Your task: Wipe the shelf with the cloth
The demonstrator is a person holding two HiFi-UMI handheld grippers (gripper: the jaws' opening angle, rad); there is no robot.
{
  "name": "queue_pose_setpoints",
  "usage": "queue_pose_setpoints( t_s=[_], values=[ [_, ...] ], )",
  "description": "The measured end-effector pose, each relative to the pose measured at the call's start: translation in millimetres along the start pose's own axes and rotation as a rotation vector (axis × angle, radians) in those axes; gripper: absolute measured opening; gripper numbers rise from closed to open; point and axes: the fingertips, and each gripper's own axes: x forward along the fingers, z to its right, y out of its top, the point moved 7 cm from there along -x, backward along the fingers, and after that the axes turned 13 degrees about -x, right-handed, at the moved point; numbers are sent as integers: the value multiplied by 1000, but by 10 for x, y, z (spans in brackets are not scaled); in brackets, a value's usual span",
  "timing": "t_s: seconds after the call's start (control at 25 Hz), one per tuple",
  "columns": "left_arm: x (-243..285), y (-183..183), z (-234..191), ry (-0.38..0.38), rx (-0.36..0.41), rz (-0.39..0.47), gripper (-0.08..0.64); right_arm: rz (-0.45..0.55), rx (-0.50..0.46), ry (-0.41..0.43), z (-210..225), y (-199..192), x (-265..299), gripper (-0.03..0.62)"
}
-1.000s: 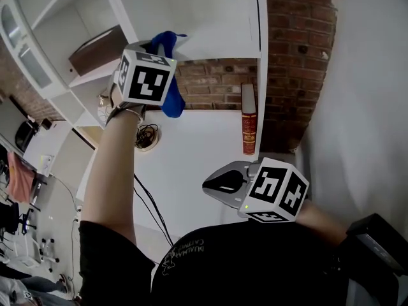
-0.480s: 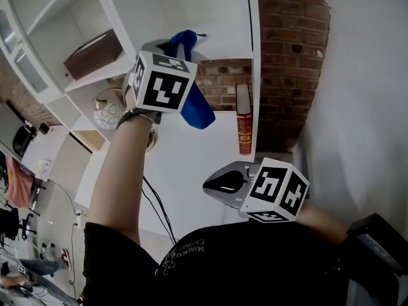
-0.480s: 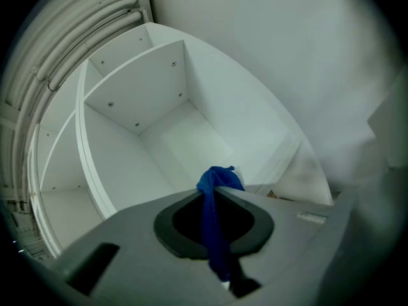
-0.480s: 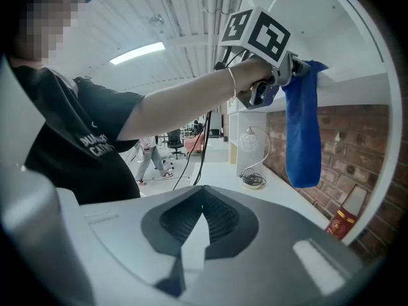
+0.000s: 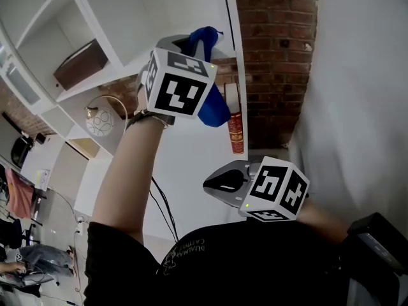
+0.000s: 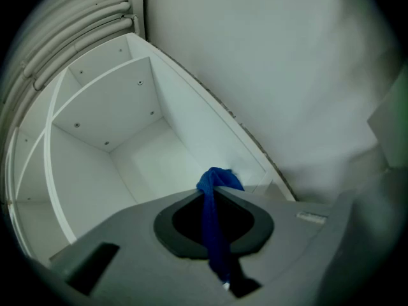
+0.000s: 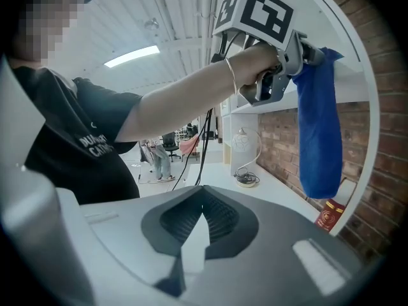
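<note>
Left gripper view: left gripper (image 6: 213, 194) pinching cloth (image 6: 215, 238).

The white boxy shelf compartment (image 6: 146, 158) ahead of the left gripper (image 5: 194, 43) is open and bare, bounded by its side panels. Below, the white surface (image 5: 191, 164) is free in the middle; an upright red book (image 5: 236, 132) stands at its right end beneath the dangling blue cloth (image 5: 213, 110), a round white lamp (image 5: 100, 122) at the left.

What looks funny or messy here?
Nothing looks wrong. The blue cloth just dangles from the left gripper's shut jaws, up by the white shelf, and the red book stands upright below.
</note>
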Motion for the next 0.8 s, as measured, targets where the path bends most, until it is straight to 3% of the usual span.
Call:
queue_pose_setpoints(
  t_s=[0.2,0.48,0.64,0.8],
  values=[
    [76,128,274,-65,-4,19,20,0,9,-28,4,-39,-95,9],
    [9,91,271,-170,-246,133,22,3,62,-112,-21,-121,-230,9],
    [-134,29,339,-250,-311,209,23,5,85,-170,-41,-123,-250,9],
    [-307,-129,413,-366,-385,218,23,47,148,-251,-37,-71,-285,9]
  ],
)
